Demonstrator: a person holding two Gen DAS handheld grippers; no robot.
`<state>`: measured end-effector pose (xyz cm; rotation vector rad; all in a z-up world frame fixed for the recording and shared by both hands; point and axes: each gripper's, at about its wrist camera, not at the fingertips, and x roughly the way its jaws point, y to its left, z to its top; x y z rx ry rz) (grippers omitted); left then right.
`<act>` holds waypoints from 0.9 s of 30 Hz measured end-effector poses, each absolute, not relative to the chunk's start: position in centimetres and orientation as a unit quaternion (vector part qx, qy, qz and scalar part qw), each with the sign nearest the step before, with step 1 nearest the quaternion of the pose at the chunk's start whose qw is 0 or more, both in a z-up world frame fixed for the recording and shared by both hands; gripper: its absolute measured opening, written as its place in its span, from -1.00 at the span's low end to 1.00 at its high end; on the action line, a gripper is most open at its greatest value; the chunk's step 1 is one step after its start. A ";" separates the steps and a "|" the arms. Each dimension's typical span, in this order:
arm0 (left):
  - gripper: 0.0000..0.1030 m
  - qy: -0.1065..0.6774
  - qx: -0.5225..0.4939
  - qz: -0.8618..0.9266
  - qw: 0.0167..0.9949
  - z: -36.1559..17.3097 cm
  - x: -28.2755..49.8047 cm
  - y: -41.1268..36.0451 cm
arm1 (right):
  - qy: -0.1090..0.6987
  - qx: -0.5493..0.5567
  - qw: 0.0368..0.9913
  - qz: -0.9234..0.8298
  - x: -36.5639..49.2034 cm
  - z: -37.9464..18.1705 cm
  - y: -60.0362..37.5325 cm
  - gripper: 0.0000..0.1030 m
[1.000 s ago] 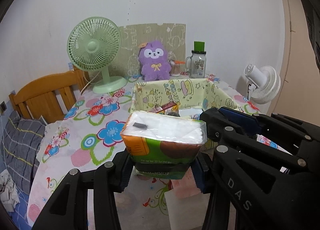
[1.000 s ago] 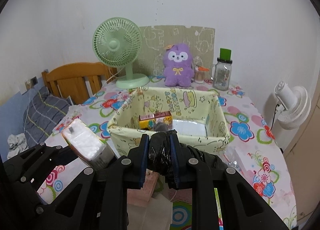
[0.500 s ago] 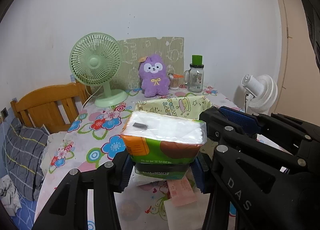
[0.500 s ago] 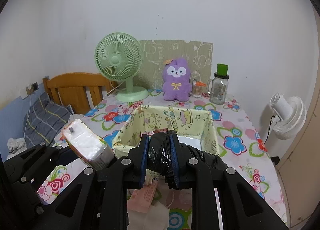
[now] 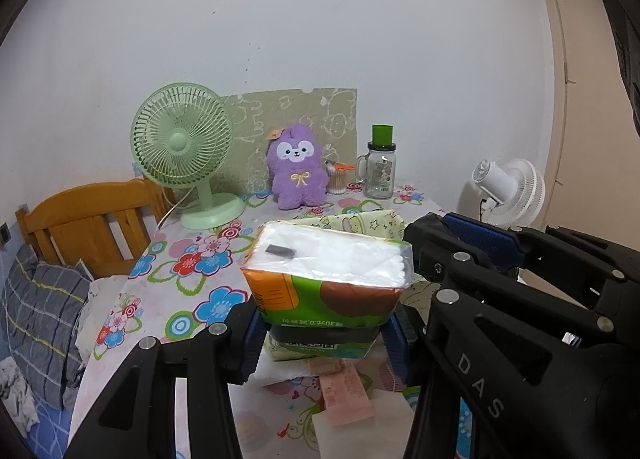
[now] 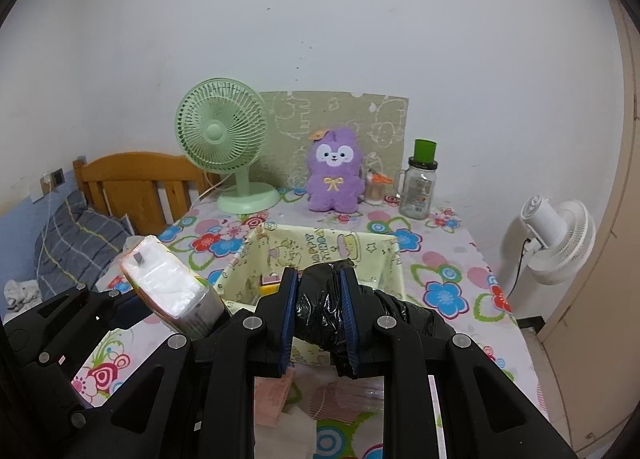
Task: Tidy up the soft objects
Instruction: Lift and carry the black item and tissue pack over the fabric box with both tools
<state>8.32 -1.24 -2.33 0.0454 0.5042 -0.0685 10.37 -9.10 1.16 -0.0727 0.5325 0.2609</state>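
My left gripper point(image 5: 324, 333) is shut on a green and orange tissue pack point(image 5: 326, 279) and holds it above the near end of the table; the pack also shows in the right wrist view point(image 6: 170, 291). My right gripper point(image 6: 318, 317) is shut on a crumpled black plastic bag point(image 6: 320, 307), held just in front of the yellow patterned storage box point(image 6: 320, 243). The box point(image 5: 368, 223) stands mid-table behind the pack. A purple plush toy point(image 6: 334, 175) sits upright at the back of the table.
A green desk fan point(image 6: 224, 139), a glass jar with a green lid point(image 6: 418, 183) and a cardboard sheet stand at the back. Pink packets point(image 5: 346, 391) and white tissues lie on the floral tablecloth below me. A white fan point(image 6: 556, 235) stands right, a wooden headboard point(image 6: 136, 183) left.
Both grippers have risen and drawn back from the box, each keeping its hold. The box now shows lower and farther away, and its inside is mostly hidden.
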 end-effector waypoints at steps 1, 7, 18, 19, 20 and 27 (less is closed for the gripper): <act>0.02 0.249 0.024 -0.036 0.968 -2.3 8.4 -1.4 | 0.262 -0.036 0.956 0.126 10.4 1.2 -9.2 -0.54; 0.02 0.250 0.024 -0.042 0.967 -2.4 8.7 -2.0 | 0.264 -0.037 0.957 0.118 10.7 1.1 -9.9 -0.54; 0.02 0.255 0.024 -0.041 0.966 -2.6 9.9 -2.7 | 0.269 -0.037 0.955 0.116 12.1 0.7 -10.5 -0.54; 0.02 0.256 0.024 -0.041 0.966 -2.6 10.1 -2.7 | 0.270 -0.036 0.955 0.116 12.3 0.7 -10.6 -0.54; 0.02 0.256 0.025 -0.041 0.965 -2.6 10.2 -2.7 | 0.270 -0.036 0.955 0.116 12.3 0.6 -10.6 -0.54; 0.02 0.260 0.026 -0.041 0.964 -3.1 11.4 -2.8 | 0.276 -0.036 0.954 0.115 13.8 0.2 -10.7 -0.54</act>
